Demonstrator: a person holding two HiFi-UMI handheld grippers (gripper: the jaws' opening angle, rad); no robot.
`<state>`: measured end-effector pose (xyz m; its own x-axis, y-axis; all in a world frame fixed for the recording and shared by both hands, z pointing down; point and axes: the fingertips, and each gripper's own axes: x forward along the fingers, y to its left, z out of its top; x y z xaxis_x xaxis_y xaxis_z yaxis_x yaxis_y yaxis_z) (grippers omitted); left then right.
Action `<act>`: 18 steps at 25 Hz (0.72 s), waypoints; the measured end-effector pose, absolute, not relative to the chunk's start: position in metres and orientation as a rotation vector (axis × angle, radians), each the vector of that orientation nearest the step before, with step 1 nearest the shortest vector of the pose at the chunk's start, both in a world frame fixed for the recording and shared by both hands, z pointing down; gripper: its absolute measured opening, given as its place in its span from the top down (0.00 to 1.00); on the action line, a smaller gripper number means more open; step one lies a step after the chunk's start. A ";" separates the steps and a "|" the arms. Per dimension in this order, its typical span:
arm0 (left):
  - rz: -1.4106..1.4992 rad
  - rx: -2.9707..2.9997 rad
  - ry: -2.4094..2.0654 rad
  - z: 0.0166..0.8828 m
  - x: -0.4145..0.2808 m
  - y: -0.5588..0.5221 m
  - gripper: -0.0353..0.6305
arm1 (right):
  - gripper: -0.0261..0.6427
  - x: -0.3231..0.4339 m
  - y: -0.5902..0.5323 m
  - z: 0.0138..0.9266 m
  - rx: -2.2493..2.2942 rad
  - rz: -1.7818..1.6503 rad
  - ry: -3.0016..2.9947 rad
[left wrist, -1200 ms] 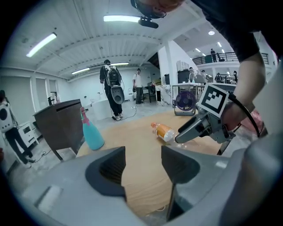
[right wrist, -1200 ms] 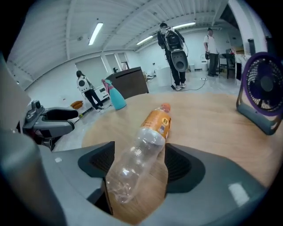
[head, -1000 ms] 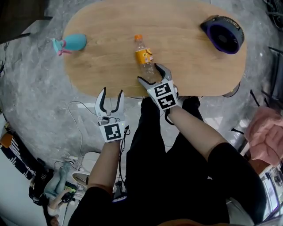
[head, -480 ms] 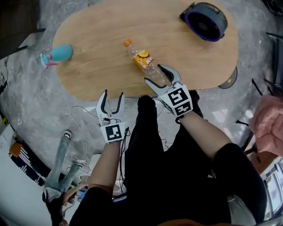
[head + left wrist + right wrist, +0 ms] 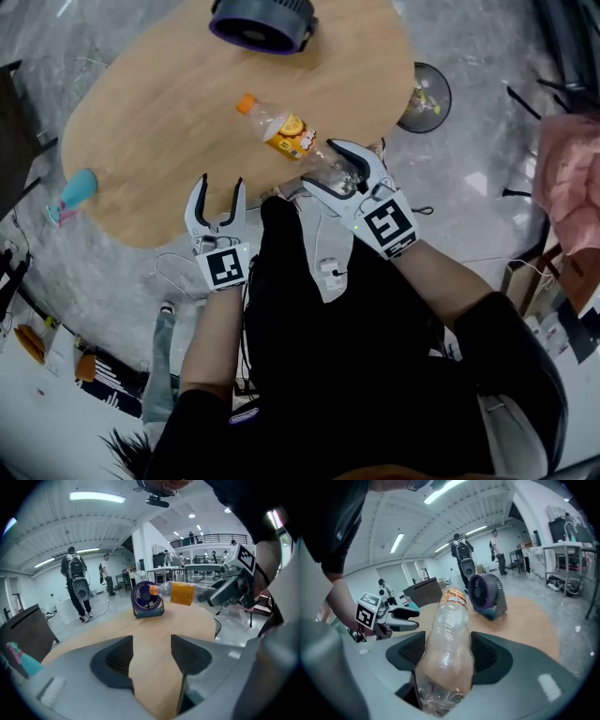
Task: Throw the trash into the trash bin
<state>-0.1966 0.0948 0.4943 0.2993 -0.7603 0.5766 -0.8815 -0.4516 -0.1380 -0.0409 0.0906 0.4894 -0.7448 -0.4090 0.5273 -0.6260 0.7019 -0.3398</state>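
**binbag_88:** so the right gripper (image 5: 319,165) has the plastic bottle (image 5: 284,131) by its bottom end. the fingers have just been closing in and now they're clamped on it, clear body squeezed between the pads. bottle's up off the table (image 5: 159,112) with the cap end sticking out toward the fan (image 5: 261,21). any trick for getting it to the bin from here?

**tablehand:** imo the grip sits way down at the base, so the long neck end can swing around. thin empty plastic like that probably buckles and slips if you squeeze harder. I'd keep the squeeze as it is, carry it smooth, and watch that the cap end doesn't clip the fan or the table edge on the way round. that round dark tub (image 5: 446,89) on the floor just past the table's right end looks like the bin to me. there's something in it already, can't tell what. get the bottle right over the opening, tip the cap end down, then let go, don't lob it

**binbag_88:** and the pose?

**tablehand:** right forearm reaches forward and out from the body, gripper angled a bit down, marker cube facing up at the head camera. the bottle lies roughly level above the near part of the table. left gripper (image 5: 217,192) hangs over the table's near edge, fingers spread with nothing between them, just bare wood showing in its own view. it's apart from the bottle and I'd leave it out of this, one hand is enough
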 end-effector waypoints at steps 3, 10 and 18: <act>0.857 2.463 -1.424 0.492 -0.142 0.077 0.55 | 0.47 0.020 0.088 0.491 0.938 0.755 -2.461; 0.909 2.587 -1.226 0.493 -0.032 0.051 0.55 | 0.47 0.210 0.101 0.534 1.287 0.847 -2.183; 0.934 2.626 -1.099 0.511 0.040 0.047 0.55 | 0.47 0.326 0.106 0.676 1.345 1.072 -1.801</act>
<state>0.0402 0.0470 0.5113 0.5389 -0.5944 0.5969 -0.6847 -0.7219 -0.1006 0.3258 0.1058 0.6759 -0.2718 -0.4404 0.8557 -0.9621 0.1435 -0.2317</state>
